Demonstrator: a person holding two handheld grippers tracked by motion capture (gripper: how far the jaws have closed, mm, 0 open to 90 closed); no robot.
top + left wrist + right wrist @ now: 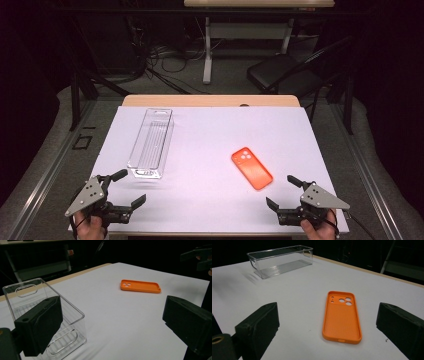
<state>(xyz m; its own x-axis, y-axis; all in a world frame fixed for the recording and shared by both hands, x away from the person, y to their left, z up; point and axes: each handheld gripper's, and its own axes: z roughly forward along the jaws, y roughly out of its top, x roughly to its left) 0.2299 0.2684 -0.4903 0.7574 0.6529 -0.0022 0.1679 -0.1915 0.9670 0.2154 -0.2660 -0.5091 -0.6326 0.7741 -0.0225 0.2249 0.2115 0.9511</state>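
Orange phone case (251, 168): right-centre, cavity up, ready for pickup. Clear bin (150, 143): left-centre, open-topped. Left gripper (123, 188), right gripper (283, 192): lower corners, fingers apart, empty.

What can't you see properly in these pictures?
- Underside of the orange rubbery phone case: right gripper view, it lies hollow side up on the white table.
- Near end of the clear plastic rectangular bin: left gripper view, partly behind a black jaw.
- The person's hands: high view, cut off by the bottom edge.
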